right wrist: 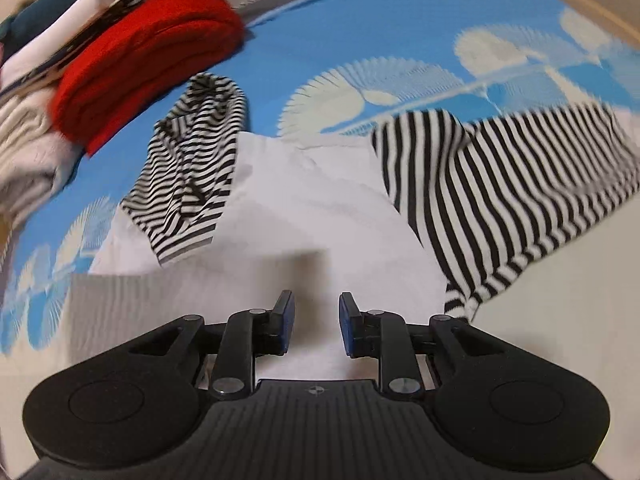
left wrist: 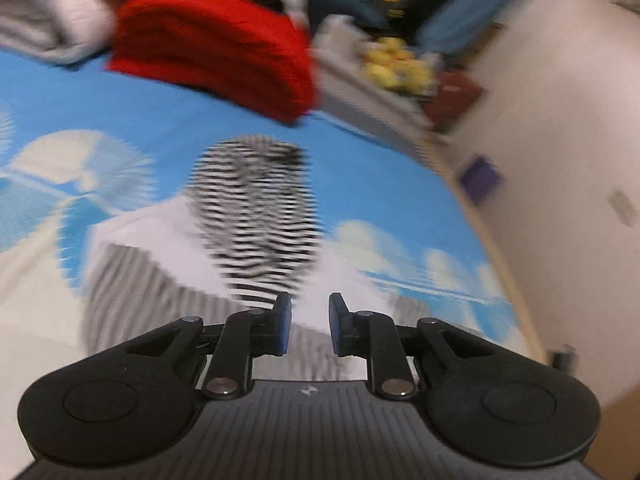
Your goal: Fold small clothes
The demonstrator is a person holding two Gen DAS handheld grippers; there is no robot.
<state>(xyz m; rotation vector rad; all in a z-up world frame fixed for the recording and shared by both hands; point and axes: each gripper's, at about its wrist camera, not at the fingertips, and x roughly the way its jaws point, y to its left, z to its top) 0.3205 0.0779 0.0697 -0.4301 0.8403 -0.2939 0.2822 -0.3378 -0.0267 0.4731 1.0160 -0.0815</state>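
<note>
Lying ahead of fingers point(right wrist: 286, 320): striped garment point(right wrist: 192, 164)

Sheet point(right wrist: 360, 12) bright blue with white fan shapes. Sleeves point(right wrist: 192, 168) striped black and white, shirt body point(right wrist: 300, 208) plain white. Upper left, folded cloth point(right wrist: 144, 56) red.

Even indoor light, heavy motion blur, fisheye-bent edges, grippers' own bodies sharp
</note>
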